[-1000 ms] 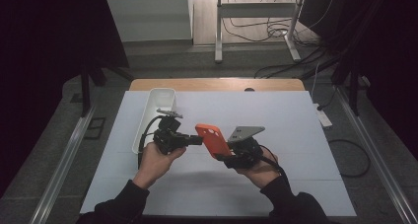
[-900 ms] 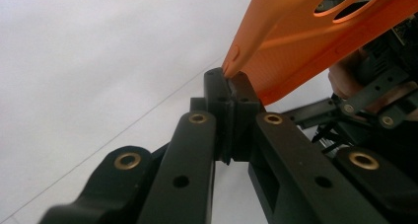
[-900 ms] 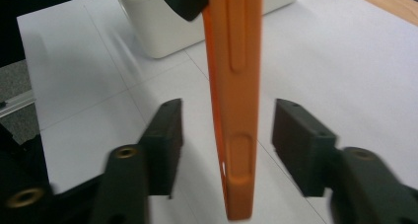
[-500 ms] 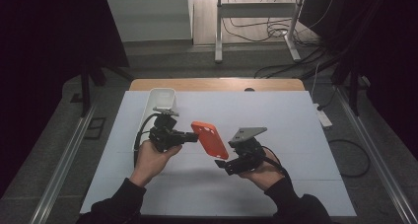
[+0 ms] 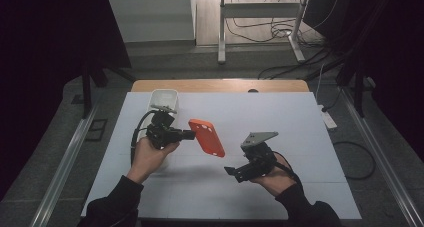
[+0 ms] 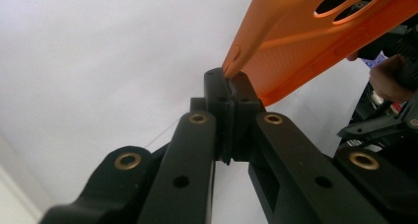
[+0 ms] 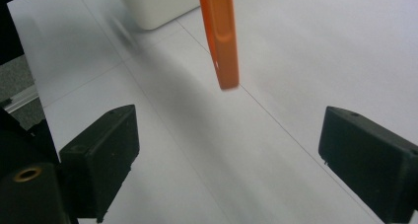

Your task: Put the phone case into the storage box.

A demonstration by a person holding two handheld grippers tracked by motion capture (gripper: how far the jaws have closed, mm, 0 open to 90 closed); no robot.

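Right gripper (image 5: 231,171) sat nearest the table's front edge with its jaws spread wide and nothing between them; they had just been opening, and in the right gripper view the orange phone case (image 7: 220,34) hung edge-on beyond the pads, clear of both. Left gripper (image 5: 191,134) was clamped shut on one corner of the case (image 5: 206,137), holding it tilted in the air above the white table (image 5: 300,127), between the two hands, and in the left gripper view the pads pinched the case's rim (image 6: 230,66). Farther back, a white bin (image 5: 165,98) stood just behind the left hand (image 5: 150,154)
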